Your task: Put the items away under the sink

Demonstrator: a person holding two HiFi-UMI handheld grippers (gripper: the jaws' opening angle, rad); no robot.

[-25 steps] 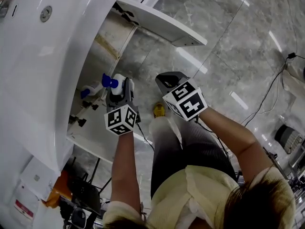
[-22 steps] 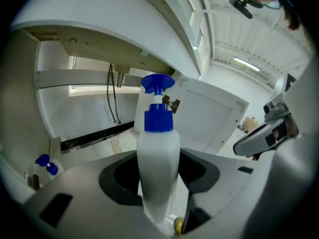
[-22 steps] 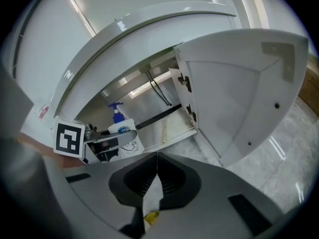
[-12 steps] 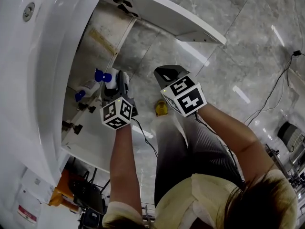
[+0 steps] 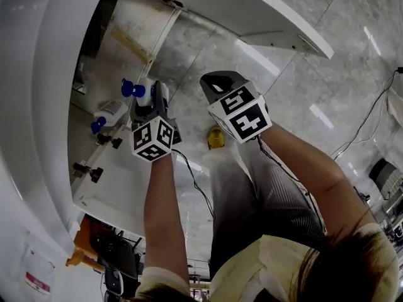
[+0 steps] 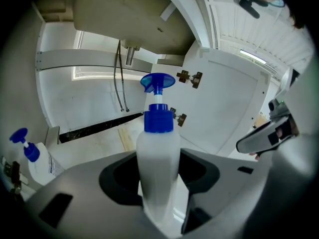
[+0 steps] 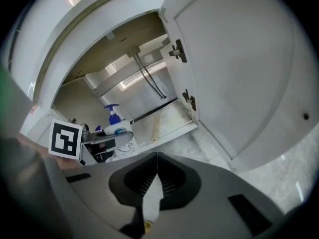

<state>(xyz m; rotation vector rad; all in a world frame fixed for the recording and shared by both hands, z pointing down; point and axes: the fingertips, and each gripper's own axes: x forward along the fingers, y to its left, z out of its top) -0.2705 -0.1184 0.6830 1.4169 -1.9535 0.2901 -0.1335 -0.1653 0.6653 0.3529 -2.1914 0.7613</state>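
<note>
My left gripper (image 5: 148, 100) is shut on a white pump bottle (image 6: 158, 142) with a blue pump head (image 5: 131, 90), and holds it upright in front of the open cabinet under the sink. A second white pump bottle (image 6: 33, 157) stands on the cabinet floor (image 6: 102, 136) at the left. To its right, my right gripper (image 5: 214, 85) is shut on a thin white item (image 7: 153, 198), whose yellow end (image 5: 216, 137) points back towards the person.
Both white cabinet doors (image 5: 252, 11) (image 5: 119, 184) stand open, with hinges (image 6: 189, 76) on the inner sides. The sink basin's underside (image 6: 124, 14) and two hoses (image 6: 119, 78) hang inside the cabinet. The floor is grey marble (image 5: 296, 74). The person's legs (image 5: 252, 187) are below the grippers.
Both grippers have sunk with their loads towards the cabinet opening. In the head view the counter has slid out to the upper left and more of the cabinet's inside shows.
</note>
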